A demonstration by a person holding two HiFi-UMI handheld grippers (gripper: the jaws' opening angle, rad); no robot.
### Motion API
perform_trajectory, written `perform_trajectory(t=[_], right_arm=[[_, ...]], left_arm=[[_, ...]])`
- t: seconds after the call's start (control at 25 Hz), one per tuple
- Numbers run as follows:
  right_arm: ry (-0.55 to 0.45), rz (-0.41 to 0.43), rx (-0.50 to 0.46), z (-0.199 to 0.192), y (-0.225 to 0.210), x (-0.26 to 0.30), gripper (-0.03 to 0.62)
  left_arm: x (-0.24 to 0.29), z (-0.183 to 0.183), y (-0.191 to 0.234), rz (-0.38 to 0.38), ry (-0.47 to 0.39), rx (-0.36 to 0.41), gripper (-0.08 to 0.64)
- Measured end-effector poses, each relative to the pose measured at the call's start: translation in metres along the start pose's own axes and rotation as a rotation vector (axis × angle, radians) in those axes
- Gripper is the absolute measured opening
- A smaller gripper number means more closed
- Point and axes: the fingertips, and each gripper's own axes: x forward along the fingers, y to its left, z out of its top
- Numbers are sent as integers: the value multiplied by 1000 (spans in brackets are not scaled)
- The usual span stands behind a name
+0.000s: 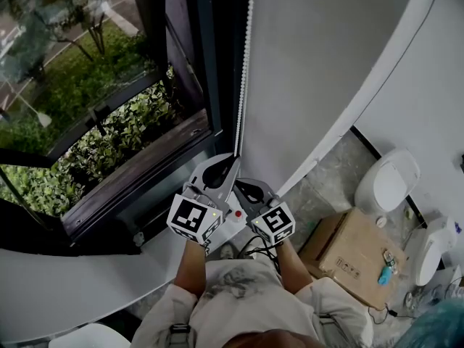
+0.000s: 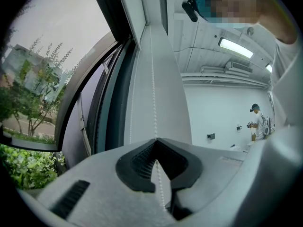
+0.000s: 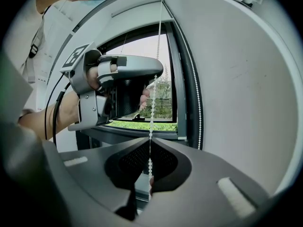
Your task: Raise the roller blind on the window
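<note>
Blind: fabric hard to pick out; probably the pale band [image 3: 137, 20] across the top of the window [image 1: 87, 100], with the glass below bare.
Chain [image 1: 246, 64]: white beads, hanging just beside the window frame and taut above both grips.
Left gripper [image 2: 156, 140]: jaws closed, tips pinching the chain, bead line running on up past them.
Right gripper [image 3: 149, 140]: jaws closed on the same strand, just below the left.
Other strand [image 3: 196, 89]: loose by the frame, untouched.
Handling: likely light, thin and limp; smooth plastic, yet each bead gives the pads a stop against slipping.
Hold: across the strand between two beads, pads square on it.
Pull: straight along the chain only; no push possible.
Risk: a jerk could snap the chain or make it skip at the roller.
</note>
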Motion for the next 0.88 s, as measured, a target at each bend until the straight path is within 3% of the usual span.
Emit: perform_trajectory(t=[0.6, 0.88], right_arm=[[4, 0, -8, -2, 0, -1, 12], [55, -3, 9, -24, -1, -2, 12]], left_arm=[[0, -5, -1, 10, 4, -4, 11], [0, -24, -3, 13, 38, -22, 11]])
